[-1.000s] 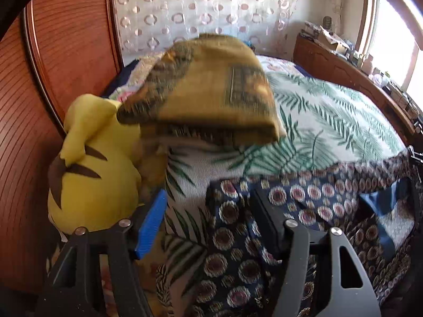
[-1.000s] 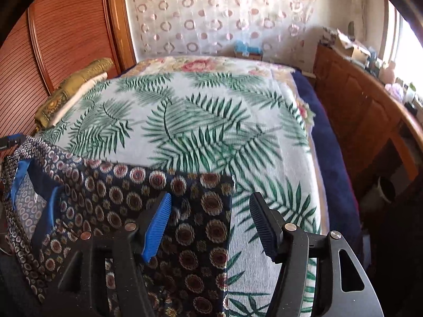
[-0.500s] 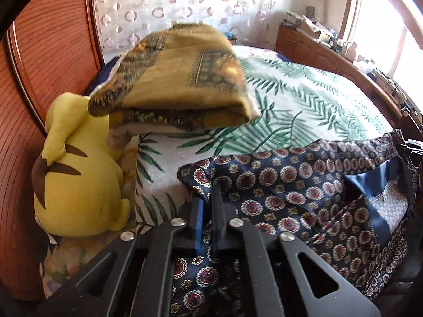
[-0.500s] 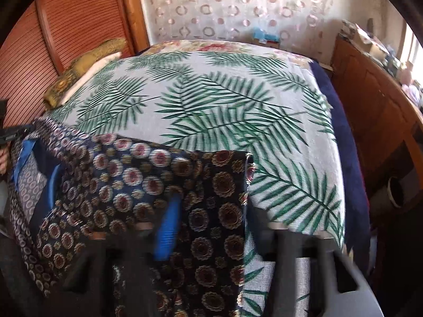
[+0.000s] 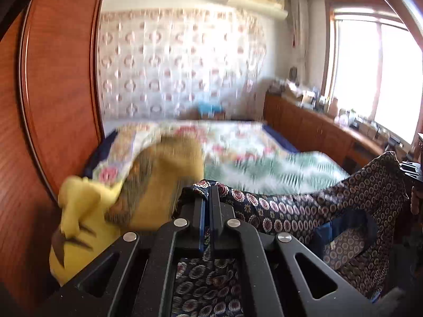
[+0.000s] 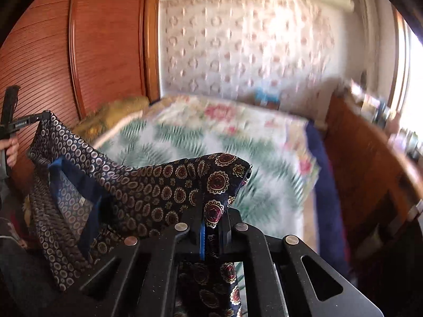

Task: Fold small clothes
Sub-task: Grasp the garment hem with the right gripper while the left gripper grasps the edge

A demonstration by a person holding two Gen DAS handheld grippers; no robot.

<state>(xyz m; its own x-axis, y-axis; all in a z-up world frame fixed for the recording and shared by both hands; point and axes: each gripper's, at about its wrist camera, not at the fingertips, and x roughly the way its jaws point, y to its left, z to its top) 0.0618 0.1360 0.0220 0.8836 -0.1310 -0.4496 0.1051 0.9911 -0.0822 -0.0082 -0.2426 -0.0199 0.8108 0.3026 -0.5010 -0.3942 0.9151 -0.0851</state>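
A dark navy garment with round medallion print (image 5: 304, 211) hangs between my two grippers, lifted above the bed. My left gripper (image 5: 207, 198) is shut on one top corner of it. My right gripper (image 6: 211, 219) is shut on the other corner of the garment (image 6: 148, 187). The garment sags in the middle and shows a blue inner lining (image 6: 76, 179). The left gripper also shows at the far left of the right wrist view (image 6: 15, 125), and the right gripper at the far right of the left wrist view (image 5: 412, 169).
The bed with a palm-leaf spread (image 6: 211, 142) lies below. A yellow plush toy (image 5: 79, 219) and a folded yellow-brown blanket (image 5: 164, 174) sit by the wooden headboard (image 5: 53, 79). A wooden cabinet (image 5: 330, 134) with clutter runs along the window side.
Both grippers closed on the garment's corners and lifted it off the bed. The views tilted up and are blurred by motion.
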